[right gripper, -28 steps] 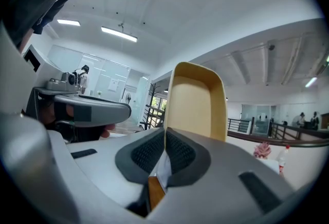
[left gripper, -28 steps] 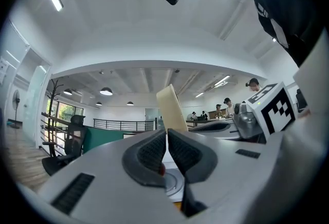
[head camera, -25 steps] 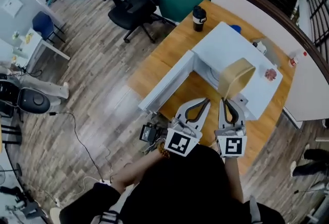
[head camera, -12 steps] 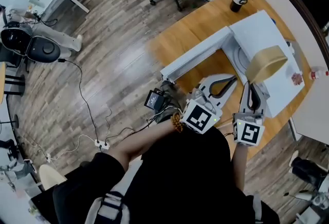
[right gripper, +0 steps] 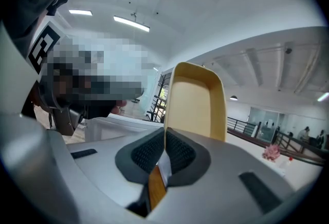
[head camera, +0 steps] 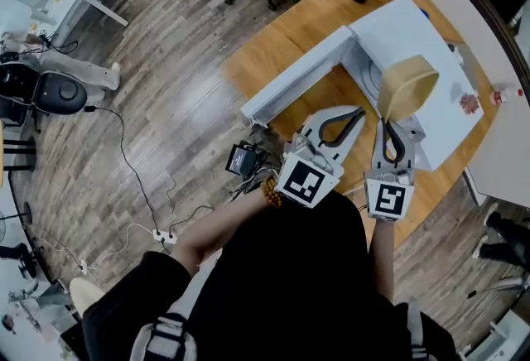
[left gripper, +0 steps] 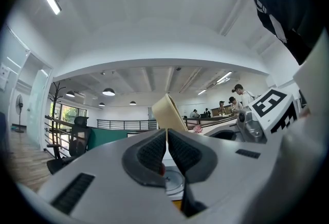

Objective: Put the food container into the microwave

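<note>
Head view: right tongs [head camera: 387, 126] pinch food container [head camera: 407, 85] rim.

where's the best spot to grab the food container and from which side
Pinch one thin side wall at the rim, coming from the person's side: the food container is an open tub, so one pad goes inside, one outside. The right claw is shut on it that way.

**Stuff you can't really see here**

From your head view, the container [head camera: 407, 84] covers most of the microwave [head camera: 410, 28] opening. Your body [head camera: 290, 285] hides the table's [head camera: 290, 30] near edge. The pink thing [head camera: 469, 103] on top is too small to tell.
</note>
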The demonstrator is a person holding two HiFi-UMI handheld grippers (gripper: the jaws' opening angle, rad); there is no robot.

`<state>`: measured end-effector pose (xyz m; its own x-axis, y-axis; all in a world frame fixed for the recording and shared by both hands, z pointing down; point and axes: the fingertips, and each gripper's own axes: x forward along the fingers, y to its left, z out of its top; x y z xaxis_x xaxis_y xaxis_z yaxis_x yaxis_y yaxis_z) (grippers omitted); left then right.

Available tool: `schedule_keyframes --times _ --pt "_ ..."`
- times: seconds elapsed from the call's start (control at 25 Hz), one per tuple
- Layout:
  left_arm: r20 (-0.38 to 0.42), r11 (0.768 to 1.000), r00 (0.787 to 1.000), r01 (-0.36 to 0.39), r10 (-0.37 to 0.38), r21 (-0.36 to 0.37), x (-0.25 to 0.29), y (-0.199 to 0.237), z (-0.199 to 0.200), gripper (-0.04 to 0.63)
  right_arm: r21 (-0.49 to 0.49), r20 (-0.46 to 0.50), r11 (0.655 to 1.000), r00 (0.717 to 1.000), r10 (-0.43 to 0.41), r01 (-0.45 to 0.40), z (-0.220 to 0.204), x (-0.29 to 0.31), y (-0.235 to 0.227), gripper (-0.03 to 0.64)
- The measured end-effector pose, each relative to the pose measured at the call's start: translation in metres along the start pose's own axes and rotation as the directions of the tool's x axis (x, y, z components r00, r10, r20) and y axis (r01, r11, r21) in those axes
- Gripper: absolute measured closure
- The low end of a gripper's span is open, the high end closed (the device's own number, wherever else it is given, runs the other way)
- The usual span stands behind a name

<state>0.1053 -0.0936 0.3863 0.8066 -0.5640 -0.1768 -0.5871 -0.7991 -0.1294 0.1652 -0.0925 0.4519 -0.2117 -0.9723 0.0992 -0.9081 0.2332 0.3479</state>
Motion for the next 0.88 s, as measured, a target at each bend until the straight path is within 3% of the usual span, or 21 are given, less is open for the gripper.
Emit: schedule_keyframes --times 0.36,0.56,0.88 --pt "-0.021 0.999 1.000 -0.006 0.005 -0.053 -0.004 0.005 0.000 0.564 -0.007 -0.114 0.999 0.993 0.034 -0.035 -0.014 0.000 0.015 0.598" --pt "-0.037 0.997 0.999 -0.011 0.009 -0.070 -0.003 0.005 -0.003 0.565 -0.001 -0.203 0.996 0.976 0.085 -0.087 -0.031 0.000 0.024 0.598" --pt "-0.034 0.996 0.999 -0.022 0.019 -0.083 -0.002 0.009 -0.006 0.565 0.016 -0.268 0.993 0.956 0.121 -0.121 -0.056 0.002 0.035 0.598"
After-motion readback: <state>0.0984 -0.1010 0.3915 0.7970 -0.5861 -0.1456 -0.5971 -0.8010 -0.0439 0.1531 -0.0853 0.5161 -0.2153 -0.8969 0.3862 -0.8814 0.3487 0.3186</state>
